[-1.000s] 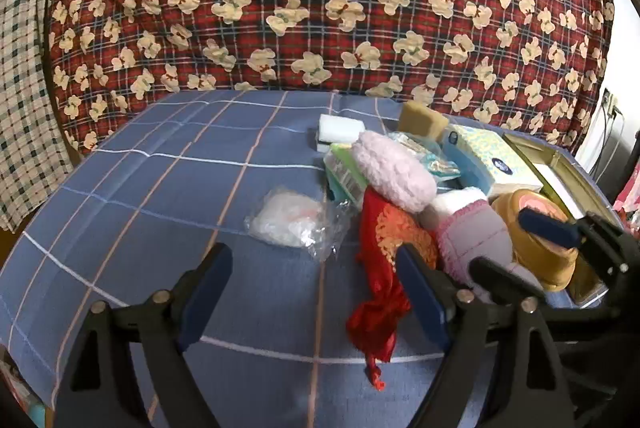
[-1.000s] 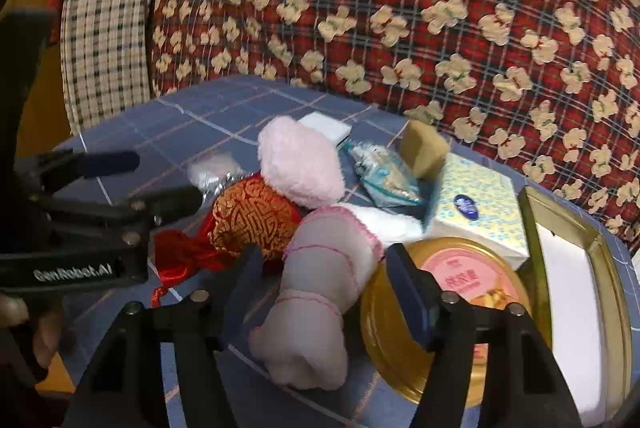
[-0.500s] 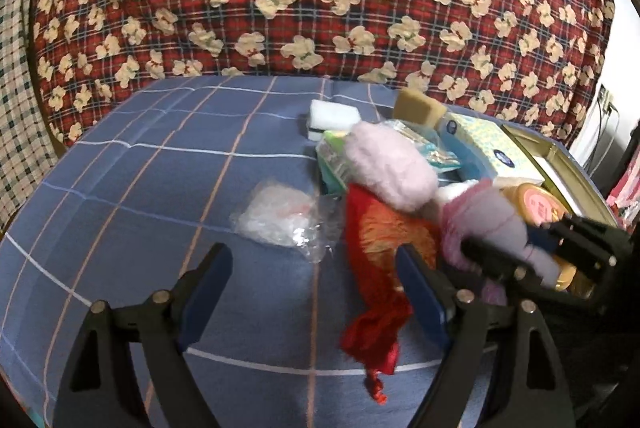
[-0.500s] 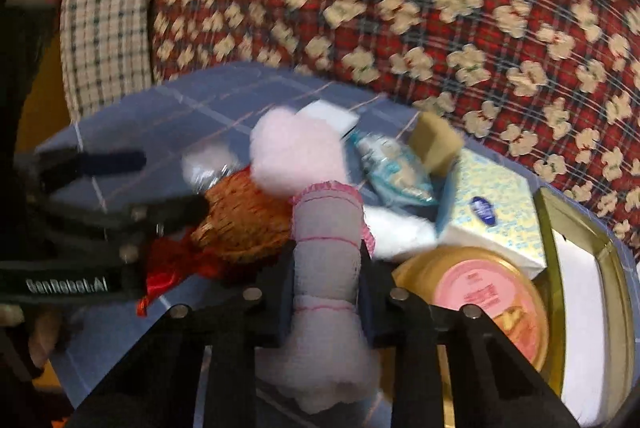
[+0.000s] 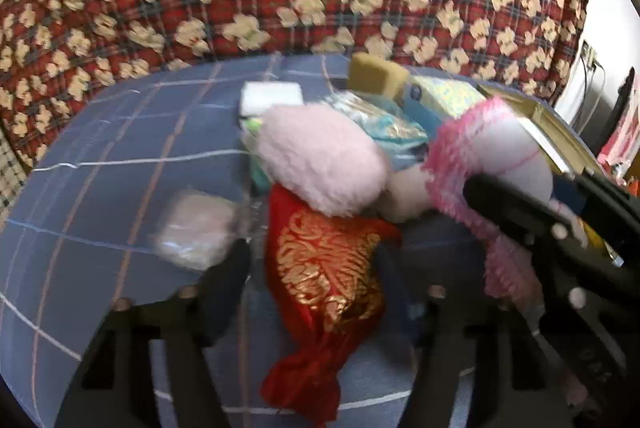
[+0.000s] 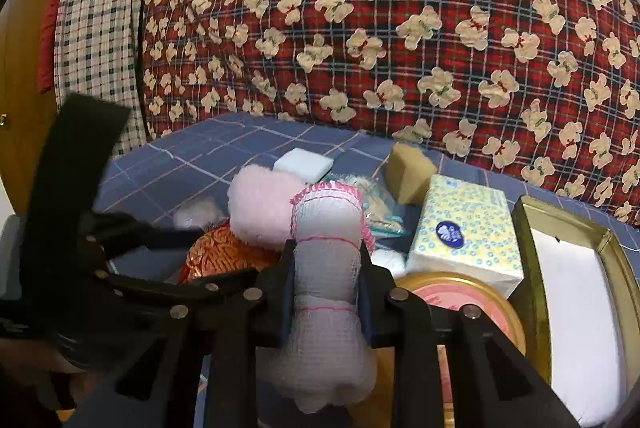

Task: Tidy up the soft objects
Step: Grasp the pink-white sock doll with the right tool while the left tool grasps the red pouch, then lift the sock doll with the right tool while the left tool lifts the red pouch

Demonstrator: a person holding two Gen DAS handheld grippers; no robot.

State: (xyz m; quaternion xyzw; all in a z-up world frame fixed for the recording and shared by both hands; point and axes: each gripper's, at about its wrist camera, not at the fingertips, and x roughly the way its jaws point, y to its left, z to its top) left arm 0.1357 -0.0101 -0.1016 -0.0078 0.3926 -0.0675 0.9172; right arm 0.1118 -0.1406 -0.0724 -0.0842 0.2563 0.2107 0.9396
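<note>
A red pouch with gold embroidery (image 5: 324,268) lies on the blue checked cloth (image 5: 100,188). My left gripper (image 5: 310,268) straddles it. Its jaws are closing, with a thin gap still showing on the pouch's left side. My right gripper (image 6: 324,292) is shut on a white mesh roll with pink trim (image 6: 324,248), held upright just above the pile. In the left wrist view that mesh roll (image 5: 500,148) hangs at the right. A fluffy pink puff (image 5: 320,160) rests on the pouch's far end.
A clear bag of white stuff (image 5: 192,228) lies left of the pouch. Behind are a white block (image 6: 304,162), yellow sponge (image 6: 408,172), teal packet (image 5: 380,120) and tissue pack (image 6: 464,228). A round pink-lidded tin (image 6: 472,300) and gold rectangular tin (image 6: 532,268) sit right. A red quilt (image 6: 400,48) walls the back.
My right gripper shut on the mesh roll and lifted it a little. My left gripper moved forward over the red pouch and its jaws narrowed around it.
</note>
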